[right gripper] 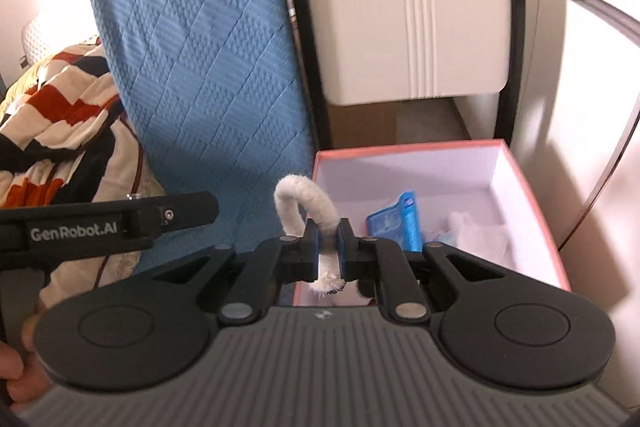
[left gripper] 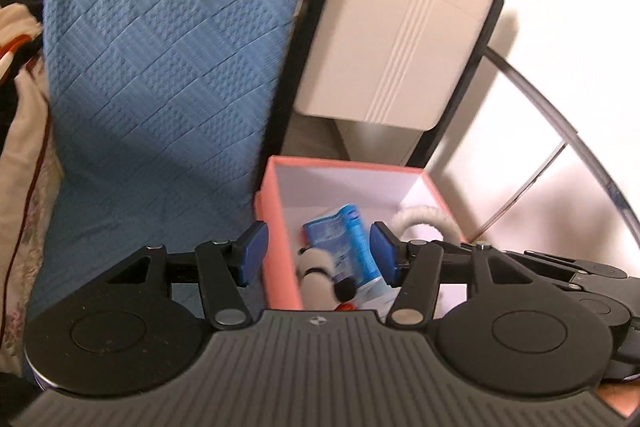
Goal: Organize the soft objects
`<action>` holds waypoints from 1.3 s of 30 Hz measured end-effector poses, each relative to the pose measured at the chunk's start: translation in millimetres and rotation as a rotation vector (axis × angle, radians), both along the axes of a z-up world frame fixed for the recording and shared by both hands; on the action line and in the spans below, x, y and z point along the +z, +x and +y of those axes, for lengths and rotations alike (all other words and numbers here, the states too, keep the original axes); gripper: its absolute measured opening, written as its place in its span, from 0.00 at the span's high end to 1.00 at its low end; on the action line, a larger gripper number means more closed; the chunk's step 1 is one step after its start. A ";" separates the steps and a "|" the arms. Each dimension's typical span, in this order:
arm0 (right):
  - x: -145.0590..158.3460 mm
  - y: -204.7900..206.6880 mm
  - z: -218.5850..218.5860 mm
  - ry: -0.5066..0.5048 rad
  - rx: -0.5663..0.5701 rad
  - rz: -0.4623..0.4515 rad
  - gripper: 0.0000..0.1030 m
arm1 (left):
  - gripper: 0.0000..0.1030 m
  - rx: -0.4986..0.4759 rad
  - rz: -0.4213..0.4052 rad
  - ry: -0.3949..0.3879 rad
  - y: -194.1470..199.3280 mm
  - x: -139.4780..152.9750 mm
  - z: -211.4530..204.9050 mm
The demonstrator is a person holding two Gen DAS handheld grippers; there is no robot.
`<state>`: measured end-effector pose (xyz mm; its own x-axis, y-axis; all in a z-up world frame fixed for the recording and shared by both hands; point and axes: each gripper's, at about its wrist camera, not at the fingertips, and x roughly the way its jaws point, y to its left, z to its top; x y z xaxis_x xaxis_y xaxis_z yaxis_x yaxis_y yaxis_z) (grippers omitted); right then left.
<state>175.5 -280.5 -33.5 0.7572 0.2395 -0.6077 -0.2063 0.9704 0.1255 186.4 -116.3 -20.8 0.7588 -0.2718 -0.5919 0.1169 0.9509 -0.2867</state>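
Pinching the fuzzy white loop (right gripper: 304,203) above the pink box (right gripper: 536,227), your right gripper (right gripper: 328,247) carried it for sorting — left gripper (left gripper: 318,253) gaped empty.

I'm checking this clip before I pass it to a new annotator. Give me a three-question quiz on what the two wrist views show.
1. True or false: the right gripper is shut on the white fuzzy loop.
2. Which lies inside the pink box? A) blue packet B) striped blanket C) blue quilted cushion
3. How does the left gripper stand, and does it hold anything?

Key: 1. True. 2. A. 3. Open, nothing between its pads; the box contents show beyond them.
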 end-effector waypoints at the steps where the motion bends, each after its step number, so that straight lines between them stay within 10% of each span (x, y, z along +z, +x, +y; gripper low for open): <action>1: 4.1 1.4 -4.7 0.000 0.002 -0.005 0.88 | 0.40 -0.003 -0.008 0.000 2.7 4.8 -6.3; 14: 9.2 18.0 -73.6 0.002 -0.019 -0.009 0.88 | 0.39 -0.060 -0.009 0.041 40.9 4.4 -88.9; 34: -106.4 54.5 -135.0 -0.011 -0.099 0.230 0.85 | 0.39 -0.093 0.145 0.094 81.7 -71.1 -132.2; 37: -111.8 59.0 -136.4 0.004 -0.105 0.252 0.75 | 0.39 -0.094 0.153 0.091 83.0 -74.0 -130.5; 39: -114.2 60.9 -136.7 0.008 -0.110 0.262 0.43 | 0.39 -0.093 0.155 0.086 83.7 -75.0 -128.7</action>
